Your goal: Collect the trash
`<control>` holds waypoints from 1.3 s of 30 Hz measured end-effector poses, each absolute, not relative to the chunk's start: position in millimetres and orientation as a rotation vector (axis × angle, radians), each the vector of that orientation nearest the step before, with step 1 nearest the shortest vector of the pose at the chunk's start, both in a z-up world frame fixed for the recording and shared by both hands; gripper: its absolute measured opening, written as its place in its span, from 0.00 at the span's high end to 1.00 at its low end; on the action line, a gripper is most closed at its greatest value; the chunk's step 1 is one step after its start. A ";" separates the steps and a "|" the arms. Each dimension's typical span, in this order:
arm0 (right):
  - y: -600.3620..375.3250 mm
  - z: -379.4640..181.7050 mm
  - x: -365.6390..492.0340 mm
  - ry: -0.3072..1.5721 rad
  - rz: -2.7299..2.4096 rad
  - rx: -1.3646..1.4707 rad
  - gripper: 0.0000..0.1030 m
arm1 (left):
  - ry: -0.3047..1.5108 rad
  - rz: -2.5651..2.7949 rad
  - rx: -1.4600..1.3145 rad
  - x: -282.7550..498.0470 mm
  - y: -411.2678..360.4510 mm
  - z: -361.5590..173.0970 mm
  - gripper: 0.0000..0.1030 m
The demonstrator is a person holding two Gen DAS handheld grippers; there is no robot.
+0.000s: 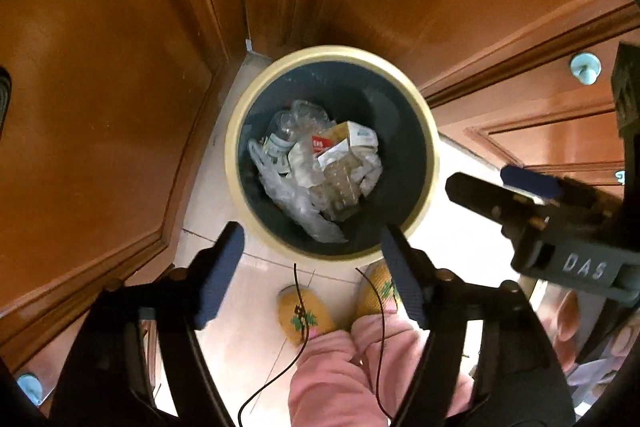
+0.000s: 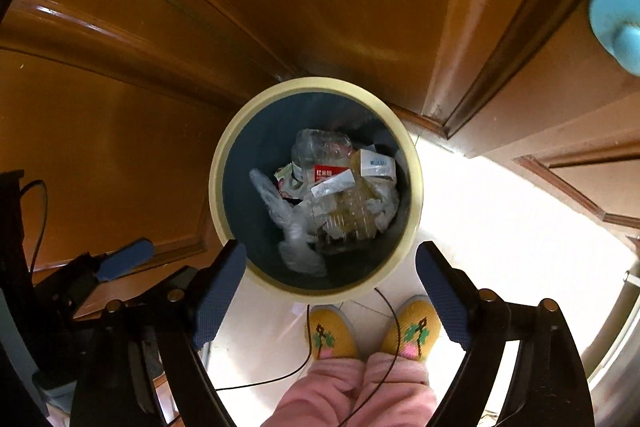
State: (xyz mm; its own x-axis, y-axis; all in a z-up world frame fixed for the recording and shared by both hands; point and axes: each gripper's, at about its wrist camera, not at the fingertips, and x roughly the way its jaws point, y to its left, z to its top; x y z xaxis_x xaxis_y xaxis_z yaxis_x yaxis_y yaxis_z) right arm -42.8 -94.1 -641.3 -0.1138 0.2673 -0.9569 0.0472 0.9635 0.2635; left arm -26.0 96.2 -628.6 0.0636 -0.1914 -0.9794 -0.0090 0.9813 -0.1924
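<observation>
- Blue-padded fingers (image 1: 218, 275) of the left hand-held gripper (image 1: 312, 275): nearest item in the left wrist view. Jaws stand wide apart, nothing between them, held above the near rim of the bin.
- Right hand-held gripper (image 2: 330, 295): jaws likewise spread wide and empty, poised over the near rim. It also shows at the right side of the left wrist view.
- Trash bin (image 1: 432, 147): round, dark blue inside, cream rim band, standing on the pale tiled floor (image 2: 480, 207) in a corner formed by brown wooden doors (image 1: 100, 87). Upright, roughly a third full by the look of it.
- Trash (image 2: 328, 187) inside the bin: crumpled clear plastic bottle, thin clear plastic film, small cartons with red and white print, crushed clear packaging. All loose; no liner bag can be made out.
- Handling judgement, contents: light, soft and springy; film and bottle likely slippery and apt to slide from a pinch. Cartons give the firmest edges.
- Handling judgement, bin: probably light, stiff plastic. The rim band looks the best hold, one hand-held gripper on each opposite side; a one-sided pinch would likely tip it.
- Slippers (image 2: 332, 331): yellow knitted pair just beside the near side of the bin, pink trouser legs (image 2: 352, 391) above.
- Thin dark cables (image 1: 300, 307): hanging loose over the legs; could snag.
</observation>
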 end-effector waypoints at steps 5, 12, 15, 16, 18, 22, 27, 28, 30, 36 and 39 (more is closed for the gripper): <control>-100.7 -617.9 -46.9 1.681 0.190 0.281 0.15 | 1.491 -0.151 -0.147 -22.5 93.2 -606.7 0.33; -114.2 -518.3 -50.4 1.641 0.184 0.273 0.15 | 1.478 -0.170 -0.204 -26.2 94.5 -521.6 0.33; -120.5 -453.5 -48.1 1.594 0.184 0.239 0.15 | 1.438 -0.185 -0.228 -25.9 95.6 -458.0 0.33; -122.6 -430.0 -46.7 1.575 0.183 0.228 0.15 | 1.420 -0.192 -0.231 -25.7 94.8 -433.7 0.33; -126.7 -382.2 -43.4 1.535 0.181 0.208 0.15 | 1.395 -0.193 -0.233 -24.8 95.0 -389.0 0.33; -133.7 -291.4 -37.9 1.465 0.192 0.200 0.15 | 1.347 -0.184 -0.268 -23.2 99.0 -301.9 0.30; -136.3 -190.9 -35.6 1.380 0.187 0.192 0.15 | 1.242 -0.163 -0.260 -27.5 101.3 -200.6 0.25; -137.3 -173.7 -35.2 1.364 0.188 0.192 0.15 | 1.223 -0.163 -0.261 -28.6 102.5 -181.8 0.21; -138.2 -141.6 -34.7 1.336 0.187 0.194 0.15 | 1.183 -0.154 -0.261 -31.6 103.9 -148.9 0.20; -139.7 -57.4 -34.6 1.227 0.187 0.170 0.14 | 1.081 -0.127 -0.228 -38.4 99.4 -82.2 0.20; -136.7 -21.2 -34.7 1.156 0.181 0.144 0.13 | 1.025 -0.105 -0.204 -43.2 96.0 -46.5 0.20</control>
State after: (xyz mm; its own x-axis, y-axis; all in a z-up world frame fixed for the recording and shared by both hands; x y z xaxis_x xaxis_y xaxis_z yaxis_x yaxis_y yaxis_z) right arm -34.7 -136.7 -21.2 0.3911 0.2163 -0.8946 -0.0680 0.9761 0.2063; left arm -43.2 96.0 -46.5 0.5162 -0.1820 -0.8369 -0.0088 0.9760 -0.2177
